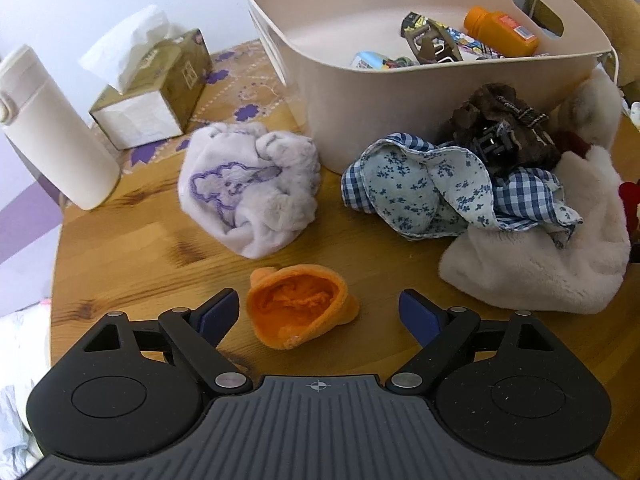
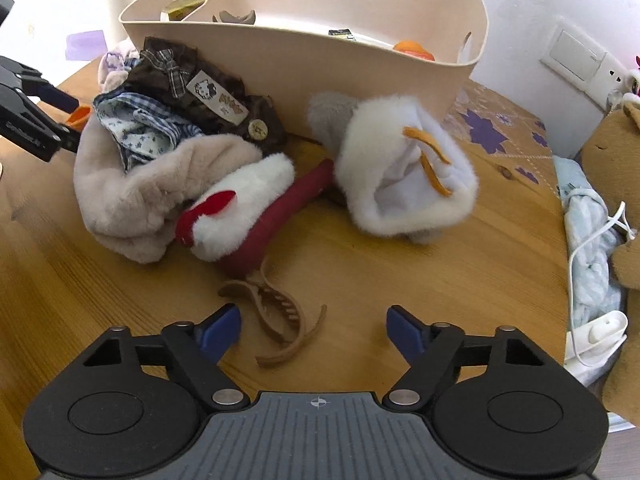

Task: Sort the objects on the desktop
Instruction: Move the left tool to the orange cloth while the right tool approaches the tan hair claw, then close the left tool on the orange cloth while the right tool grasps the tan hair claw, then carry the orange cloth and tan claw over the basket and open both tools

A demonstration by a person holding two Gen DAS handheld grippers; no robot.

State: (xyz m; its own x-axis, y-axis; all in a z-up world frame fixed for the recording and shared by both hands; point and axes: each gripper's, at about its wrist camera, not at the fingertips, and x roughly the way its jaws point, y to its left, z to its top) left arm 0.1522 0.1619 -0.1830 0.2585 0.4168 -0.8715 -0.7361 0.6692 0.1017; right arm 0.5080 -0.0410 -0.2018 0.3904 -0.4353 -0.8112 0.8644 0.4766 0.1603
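1. Only in the left wrist view are seen a white cylindrical bottle (image 1: 52, 128) at the left edge, a gold tissue box (image 1: 154, 92) with a crumpled sheet sticking up in the upper left, and the inside of the beige plastic bin (image 1: 420, 92), where an orange bottle (image 1: 500, 32) and printed packets lie.
2. Low in the centre of that view, the left gripper (image 1: 319, 314) is seen with its jaws spread wide and gripping nothing; a small orange knitted hat (image 1: 300, 306), cup-shaped with its hollow upward, lies on the wooden table (image 1: 132, 264) between the blue pads.
3. A lilac fleece bundle (image 1: 250, 188) with purple stitching is seen mid-frame, with a blue floral and gingham cloth (image 1: 432, 188) to its right, on a cream fluffy garment (image 1: 552, 268).
4. Only in the right wrist view are shown a tan plastic hair claw (image 2: 280, 320), toothed and curved, a white fur piece with orange straps (image 2: 404, 168), and a dark red and white plush item (image 2: 248, 216).
5. The right gripper (image 2: 313, 328) is seen partly open, holding nothing; the hair claw lies between its pads, nearer the left one, with no contact visible.
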